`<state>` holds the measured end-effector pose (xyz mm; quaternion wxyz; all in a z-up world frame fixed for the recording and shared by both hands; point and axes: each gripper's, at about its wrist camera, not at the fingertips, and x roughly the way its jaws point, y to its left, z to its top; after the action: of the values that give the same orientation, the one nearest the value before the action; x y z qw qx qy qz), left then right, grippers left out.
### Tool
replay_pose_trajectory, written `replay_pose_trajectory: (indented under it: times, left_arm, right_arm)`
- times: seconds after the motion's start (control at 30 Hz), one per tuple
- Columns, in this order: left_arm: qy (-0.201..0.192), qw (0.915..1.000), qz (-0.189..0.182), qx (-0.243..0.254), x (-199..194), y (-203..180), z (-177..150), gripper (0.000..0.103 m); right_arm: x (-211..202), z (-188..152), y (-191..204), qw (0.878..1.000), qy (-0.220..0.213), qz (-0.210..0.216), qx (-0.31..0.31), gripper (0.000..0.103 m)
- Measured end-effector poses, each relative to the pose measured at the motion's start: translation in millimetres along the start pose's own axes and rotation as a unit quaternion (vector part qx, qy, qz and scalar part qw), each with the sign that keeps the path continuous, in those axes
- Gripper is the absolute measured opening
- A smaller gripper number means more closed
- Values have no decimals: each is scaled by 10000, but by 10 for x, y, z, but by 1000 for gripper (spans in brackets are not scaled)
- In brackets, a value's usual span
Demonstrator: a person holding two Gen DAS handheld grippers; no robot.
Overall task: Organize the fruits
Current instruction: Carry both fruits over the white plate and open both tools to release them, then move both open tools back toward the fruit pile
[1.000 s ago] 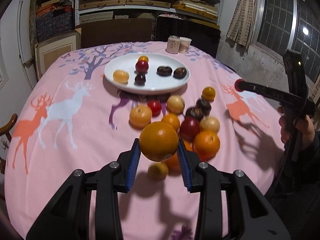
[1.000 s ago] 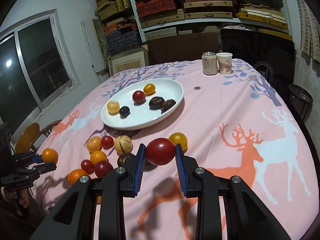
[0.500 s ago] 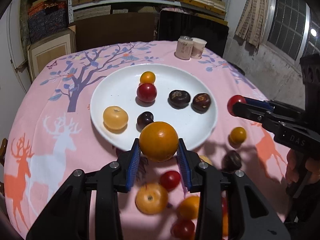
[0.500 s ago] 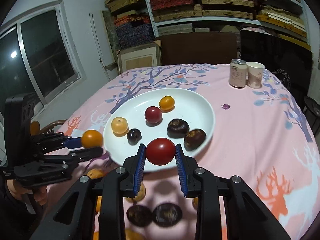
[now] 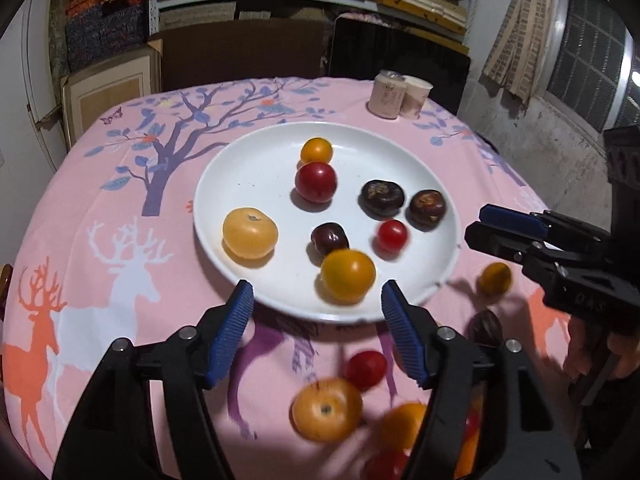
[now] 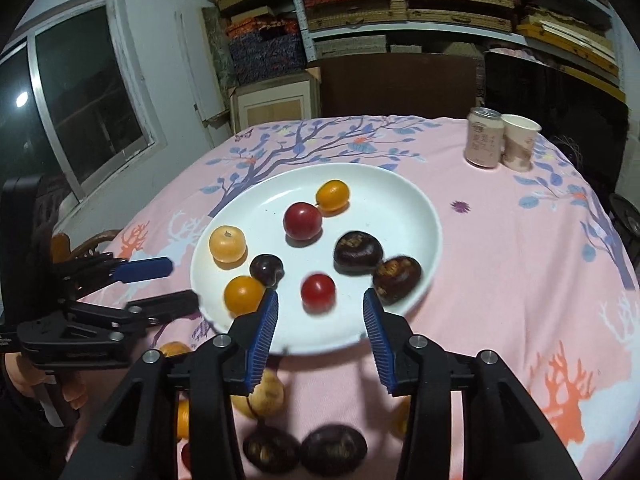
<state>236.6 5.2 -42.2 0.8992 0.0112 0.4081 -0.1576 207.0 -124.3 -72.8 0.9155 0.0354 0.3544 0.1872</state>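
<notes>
Left gripper (image 5: 318, 304) jaws opening, nothing pinched; orange (image 5: 348, 276) lies on plate (image 5: 248, 168), lower centre of frame. Right gripper (image 6: 320, 312) jaws opening, spread clear of tomato (image 6: 318, 293), also on plate.

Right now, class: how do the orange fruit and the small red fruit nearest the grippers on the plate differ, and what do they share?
The orange fruit is clearly larger than the small red fruit. Their colours differ: yellow-orange against deep red. The orange fruit lies nearer the white plate's near rim, the small red fruit further in, beside a dark fruit. Both are round, glossy, free of the grippers, and rest on the plate.
</notes>
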Motion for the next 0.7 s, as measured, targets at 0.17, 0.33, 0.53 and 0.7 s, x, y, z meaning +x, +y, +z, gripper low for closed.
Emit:
replay_pose_trajectory:
  times: [0.17,0.33,0.53,0.7]
  left_arm:
    - [116,9983,-32,566,-396,-165,-515,65]
    - [480,9947,171,888,-620,-263,-1115,50]
    - [532,9938,98,969,-721,-404,-1404,48]
    - [659,9928,9,1001,-650,-542,-1512,43]
  right_arm:
    - [-353,-398,-161,9985,-173,209,486,56]
    - [-528,-776,-256,9954,-115,263,910,56]
    - [-683,-930,-97,9976,-180,282,613,56]
    - [-792,-1004,-122,9982,-223,93,544,56]
